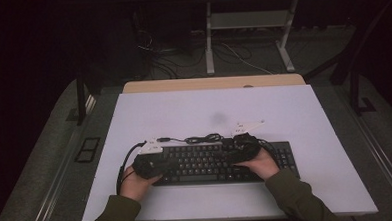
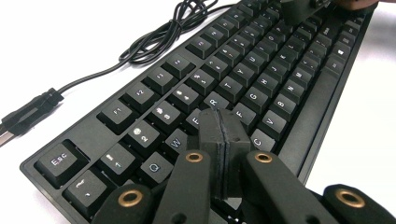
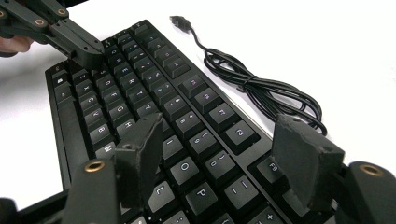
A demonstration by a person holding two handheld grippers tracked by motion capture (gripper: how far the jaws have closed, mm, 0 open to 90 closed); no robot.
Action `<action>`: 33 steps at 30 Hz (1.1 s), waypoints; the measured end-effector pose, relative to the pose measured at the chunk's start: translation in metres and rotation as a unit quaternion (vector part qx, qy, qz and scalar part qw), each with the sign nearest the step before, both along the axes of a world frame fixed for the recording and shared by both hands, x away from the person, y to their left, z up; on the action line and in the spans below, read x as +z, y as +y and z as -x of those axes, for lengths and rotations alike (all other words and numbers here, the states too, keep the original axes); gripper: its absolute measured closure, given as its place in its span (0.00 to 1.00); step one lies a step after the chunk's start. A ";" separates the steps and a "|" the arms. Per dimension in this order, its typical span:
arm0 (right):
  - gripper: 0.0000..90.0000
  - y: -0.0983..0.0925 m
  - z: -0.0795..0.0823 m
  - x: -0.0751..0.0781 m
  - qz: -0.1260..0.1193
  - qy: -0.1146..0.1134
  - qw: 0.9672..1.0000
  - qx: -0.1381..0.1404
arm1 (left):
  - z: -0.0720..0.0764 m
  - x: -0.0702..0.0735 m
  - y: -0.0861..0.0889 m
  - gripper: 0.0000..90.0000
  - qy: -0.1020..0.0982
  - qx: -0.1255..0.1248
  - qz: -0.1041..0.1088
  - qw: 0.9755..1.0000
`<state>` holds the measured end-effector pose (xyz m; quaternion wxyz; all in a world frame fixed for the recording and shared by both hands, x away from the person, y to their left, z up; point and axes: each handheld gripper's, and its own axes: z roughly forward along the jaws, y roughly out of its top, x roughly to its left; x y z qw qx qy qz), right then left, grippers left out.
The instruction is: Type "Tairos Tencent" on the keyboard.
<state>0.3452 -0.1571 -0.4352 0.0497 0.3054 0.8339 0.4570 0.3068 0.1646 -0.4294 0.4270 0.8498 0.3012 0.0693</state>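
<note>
White table point(image 1: 184, 111): bears black keyboard point(image 1: 211, 162) near front edge, centred.

Left hand point(image 1: 137, 185): at keyboard's left end, grips left gripper point(image 2: 224, 140). Jaws pressed together, nothing between, tips over W–E–D key area.

Keyboard cable point(image 1: 202, 138): black, lies coiled on table just behind keyboard; USB plug point(image 2: 18, 119) loose at left end, flat on table.

Right hand point(image 1: 260, 162): at keyboard's right part, grips right gripper point(image 3: 219, 158). Jaws wide apart, hanging above O–P and function-key rows; contact with keys cannot be told.
</note>
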 end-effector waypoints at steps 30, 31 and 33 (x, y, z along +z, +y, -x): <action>0.37 -0.005 0.000 0.000 0.000 0.000 1.000 -0.002 | 0.007 0.003 -0.012 0.43 0.003 -0.007 0.039 0.999; 0.37 -0.006 0.000 0.001 -0.001 0.001 1.000 -0.003 | 0.008 0.003 -0.013 0.43 0.002 -0.010 0.038 0.999; 0.37 -0.006 0.000 0.001 -0.002 0.002 1.000 -0.005 | 0.010 0.004 -0.015 0.44 0.002 -0.015 0.040 0.999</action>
